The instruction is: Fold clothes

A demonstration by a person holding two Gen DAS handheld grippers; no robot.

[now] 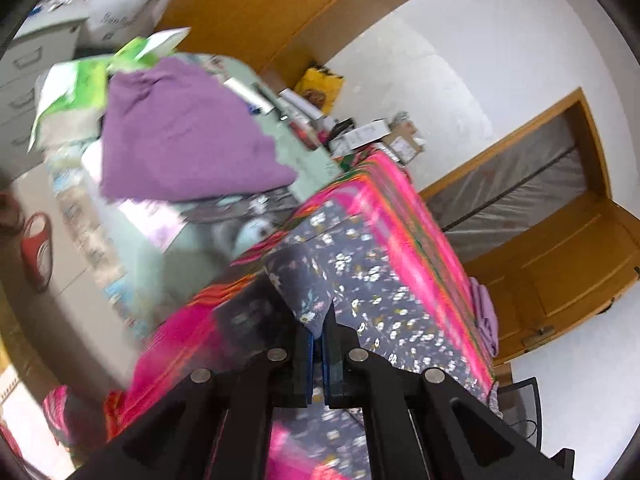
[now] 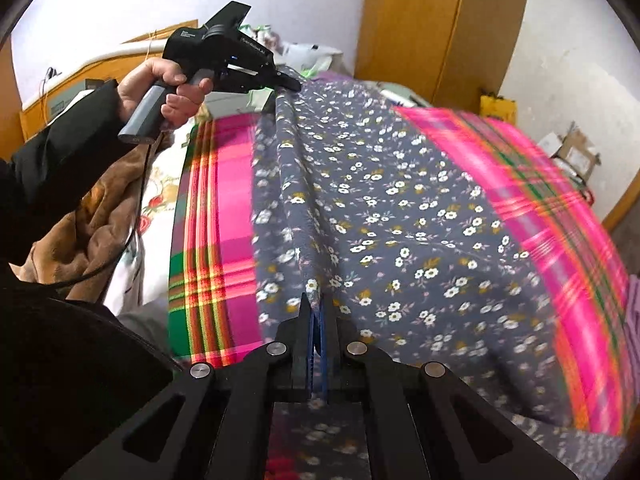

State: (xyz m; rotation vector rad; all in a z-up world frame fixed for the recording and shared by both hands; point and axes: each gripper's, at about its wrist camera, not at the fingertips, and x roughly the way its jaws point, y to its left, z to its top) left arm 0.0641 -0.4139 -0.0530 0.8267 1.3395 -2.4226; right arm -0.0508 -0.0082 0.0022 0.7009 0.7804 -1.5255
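A dark grey garment with small white flowers (image 2: 400, 208) lies spread across a pink plaid blanket (image 2: 224, 208) on the bed. My right gripper (image 2: 318, 312) is shut on the garment's near edge, the cloth pinched between its blue pads. At the far end a person's hand holds my left gripper (image 2: 286, 80), shut on the opposite corner. A raised fold runs between the two grips. In the left wrist view the left gripper (image 1: 318, 332) pinches the floral garment (image 1: 360, 272), which drapes away over the pink plaid blanket (image 1: 404, 208).
A purple cloth (image 1: 176, 136) tops a pile of bags and boxes past the bed. A brown blanket (image 2: 96, 216) lies bunched at the bed's left side. A wooden wardrobe (image 2: 432, 20) stands behind, and cardboard boxes (image 2: 576, 152) sit on the floor at right.
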